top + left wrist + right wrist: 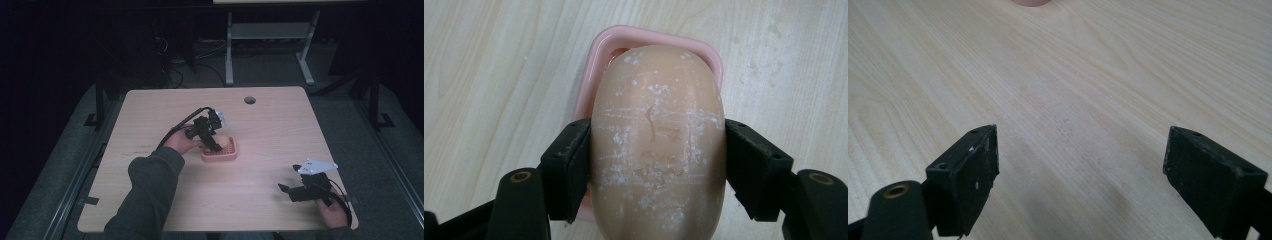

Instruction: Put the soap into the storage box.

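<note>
Soap (658,145) is pinched across its width between the black jaws of the left gripper (658,165), directly over the pink dish (596,55) at mid-table; whether it rests in the dish or hangs just above cannot be told. Keep the squeeze even and the bar level and centred over the dish. Left forearm reaches forward with the hand tipped down, while the right gripper (1080,175) idles, jaws spread, near the table's (280,120) right front corner.

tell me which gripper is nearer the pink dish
Left. The left gripper is shut on the soap bar right over the pink dish; the right gripper sits apart, open, near the table's edge.
</note>
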`<state>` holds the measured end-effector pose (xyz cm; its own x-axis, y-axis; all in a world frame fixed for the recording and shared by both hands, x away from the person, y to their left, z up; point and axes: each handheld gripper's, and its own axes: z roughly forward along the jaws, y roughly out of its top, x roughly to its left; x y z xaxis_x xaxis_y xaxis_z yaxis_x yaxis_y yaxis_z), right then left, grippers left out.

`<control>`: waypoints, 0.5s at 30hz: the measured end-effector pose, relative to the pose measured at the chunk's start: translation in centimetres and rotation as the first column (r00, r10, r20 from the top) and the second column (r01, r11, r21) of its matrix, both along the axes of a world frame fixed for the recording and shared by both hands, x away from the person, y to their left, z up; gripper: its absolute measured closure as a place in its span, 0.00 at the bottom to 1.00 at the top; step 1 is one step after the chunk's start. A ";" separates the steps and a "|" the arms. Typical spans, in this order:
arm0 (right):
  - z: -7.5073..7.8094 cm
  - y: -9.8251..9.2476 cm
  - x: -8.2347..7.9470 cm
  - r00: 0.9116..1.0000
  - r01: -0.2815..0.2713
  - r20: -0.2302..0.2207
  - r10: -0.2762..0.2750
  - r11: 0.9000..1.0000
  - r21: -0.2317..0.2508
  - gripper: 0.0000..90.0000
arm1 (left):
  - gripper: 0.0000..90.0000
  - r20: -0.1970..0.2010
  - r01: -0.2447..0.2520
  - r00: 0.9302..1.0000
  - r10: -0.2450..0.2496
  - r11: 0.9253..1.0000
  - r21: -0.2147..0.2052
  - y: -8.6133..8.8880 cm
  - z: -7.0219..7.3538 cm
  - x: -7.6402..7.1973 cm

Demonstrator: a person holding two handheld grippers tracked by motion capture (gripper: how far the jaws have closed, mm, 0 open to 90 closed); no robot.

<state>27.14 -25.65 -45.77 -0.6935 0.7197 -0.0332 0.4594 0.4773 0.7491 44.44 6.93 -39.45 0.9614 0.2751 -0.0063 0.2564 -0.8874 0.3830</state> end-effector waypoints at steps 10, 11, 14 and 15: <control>0.0 0.0 0.0 1.000 -0.001 -0.002 0.001 1.000 -0.002 0.16 | 0.36 -0.009 0.000 1.000 0.000 1.000 0.011 -0.7 -1.0 0.4; 0.0 0.0 0.0 1.000 -0.001 -0.003 0.001 1.000 -0.001 0.16 | 0.36 -0.009 0.000 1.000 0.000 1.000 0.011 -0.7 -1.0 0.4; 0.0 0.0 0.0 1.000 -0.001 -0.008 0.001 1.000 -0.002 0.16 | 0.36 -0.013 0.000 1.000 0.000 1.000 0.018 -0.8 -1.1 0.5; 0.0 0.0 0.0 1.000 -0.002 -0.008 0.002 1.000 -0.003 0.16 | 0.36 -0.015 -0.002 1.000 0.003 1.000 0.018 -0.8 -1.3 0.5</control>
<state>27.15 -25.67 -45.81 -0.6955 0.7179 -0.0302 0.4641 0.4809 0.7439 44.99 6.11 -40.70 0.9606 0.2776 -0.0158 0.2643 -0.8935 0.3630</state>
